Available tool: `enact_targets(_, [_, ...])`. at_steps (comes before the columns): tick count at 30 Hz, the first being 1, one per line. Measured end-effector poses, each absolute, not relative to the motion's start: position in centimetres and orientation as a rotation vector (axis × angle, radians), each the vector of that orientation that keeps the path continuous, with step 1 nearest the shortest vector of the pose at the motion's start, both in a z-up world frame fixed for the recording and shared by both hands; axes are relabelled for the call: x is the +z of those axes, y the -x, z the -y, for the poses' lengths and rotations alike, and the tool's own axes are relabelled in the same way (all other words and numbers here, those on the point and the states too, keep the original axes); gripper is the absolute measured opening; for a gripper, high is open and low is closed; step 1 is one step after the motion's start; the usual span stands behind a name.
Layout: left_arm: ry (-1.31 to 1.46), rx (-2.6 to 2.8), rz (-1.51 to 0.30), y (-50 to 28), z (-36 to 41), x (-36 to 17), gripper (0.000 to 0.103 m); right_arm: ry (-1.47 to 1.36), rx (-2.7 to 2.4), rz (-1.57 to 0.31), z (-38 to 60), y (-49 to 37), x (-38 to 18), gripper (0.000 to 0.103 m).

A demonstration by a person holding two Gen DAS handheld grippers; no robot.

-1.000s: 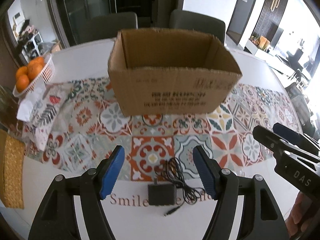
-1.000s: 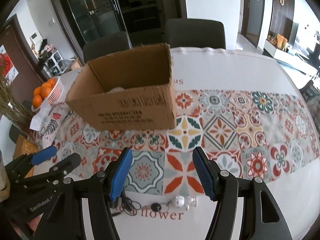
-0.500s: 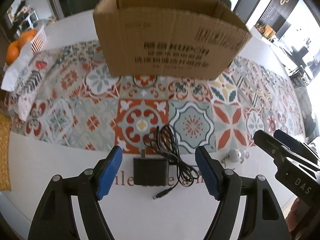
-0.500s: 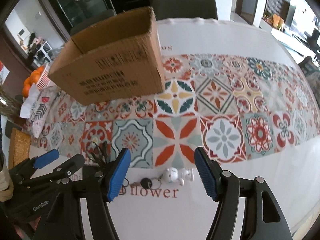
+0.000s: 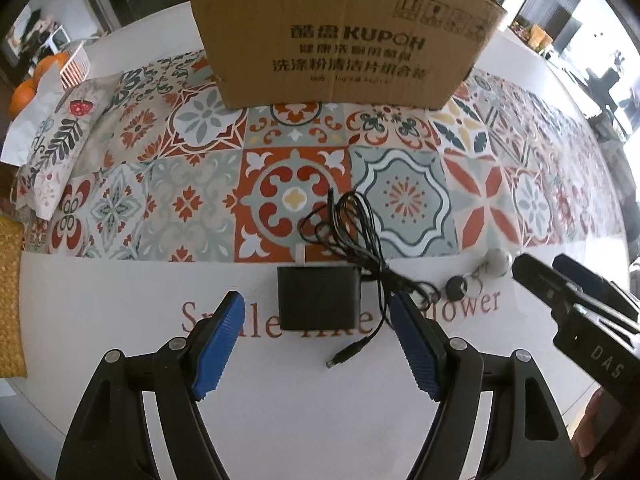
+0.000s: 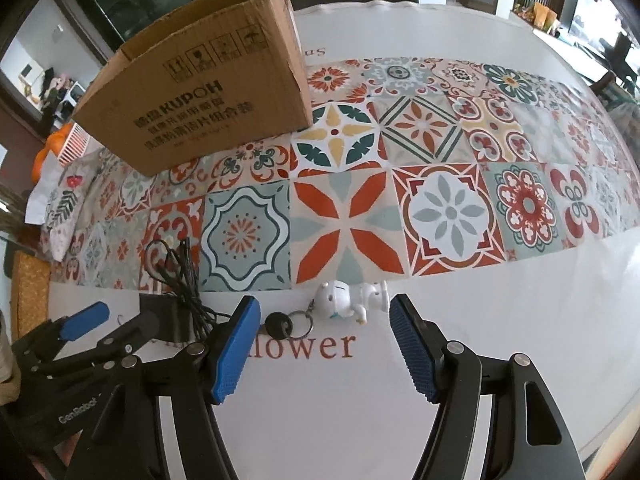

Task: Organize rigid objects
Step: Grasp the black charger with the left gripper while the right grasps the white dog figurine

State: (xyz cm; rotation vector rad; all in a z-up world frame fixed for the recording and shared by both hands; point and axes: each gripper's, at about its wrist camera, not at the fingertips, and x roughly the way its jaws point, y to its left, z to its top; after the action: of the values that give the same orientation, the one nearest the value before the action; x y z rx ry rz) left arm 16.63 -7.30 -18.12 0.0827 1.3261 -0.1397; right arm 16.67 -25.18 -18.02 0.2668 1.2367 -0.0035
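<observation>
1. Both tools have come down toward the table (image 5: pixel 120 312) since the earlier frames, their jaws opening as they dropped.
2. My left tool (image 5: pixel 316 328) is released, jaws either side of the black charger (image 5: pixel 318 296), nothing gripped; its cable (image 5: pixel 352 232) trails loosely beyond.
3. My right tool (image 6: pixel 324 332) is released above the white keychain figure (image 6: pixel 348 300), not touching.
4. Judgement: each tool is lined up to grasp, the open cardboard box (image 6: pixel 200 92) behind being the likely destination.
</observation>
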Motion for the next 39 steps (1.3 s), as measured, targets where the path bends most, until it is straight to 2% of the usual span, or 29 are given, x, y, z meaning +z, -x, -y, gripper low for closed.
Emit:
enact_targets(10, [-0.175,-0.155,-1.301,-15.1,7.6,-19.3,0.075,-0.232,0.003,-1.158,24.9,-14.5,-18.4,0.071])
enact_targets(27, [-0.167,-0.148,-1.348,-17.1,7.9,-22.6,0.074,-0.200,-0.053,-1.202,25.5,-16.0,-21.6,0.072])
enact_targets(39, [-0.162,-0.159,-1.355,-18.2,8.3,-23.5,0.062,-0.225,-0.024,-1.202,25.7,-16.7,-22.6,0.071])
